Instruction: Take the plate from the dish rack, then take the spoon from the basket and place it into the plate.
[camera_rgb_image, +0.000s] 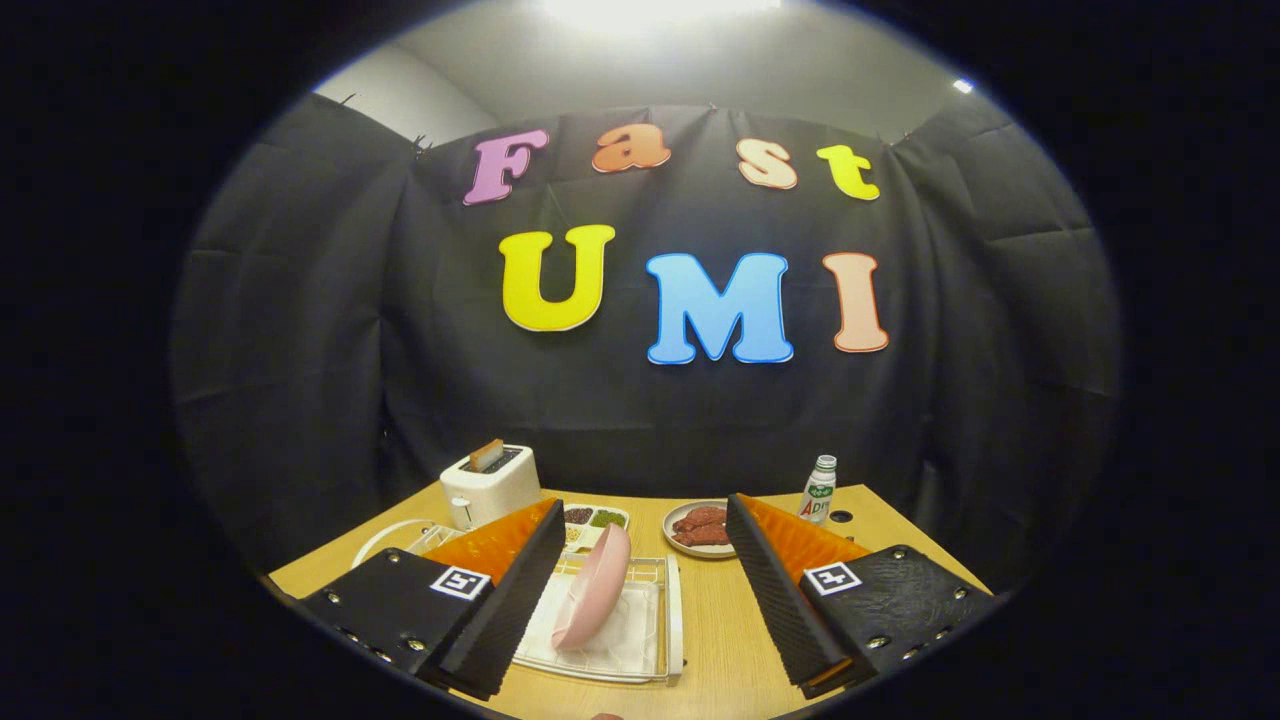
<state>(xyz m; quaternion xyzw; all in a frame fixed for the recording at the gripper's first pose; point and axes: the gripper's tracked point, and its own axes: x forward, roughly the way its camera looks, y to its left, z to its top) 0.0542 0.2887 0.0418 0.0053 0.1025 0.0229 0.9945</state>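
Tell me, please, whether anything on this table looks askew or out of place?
Nothing stands out. The pink plate stands on edge in the dish rack, as expected, just ahead of the open claw, which holds nothing. The toaster and bottle stand upright.

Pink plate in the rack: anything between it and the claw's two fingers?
No. In the gripper view the pink plate stands on edge in the dish rack, between the open claw's fingers; nothing blocks it.
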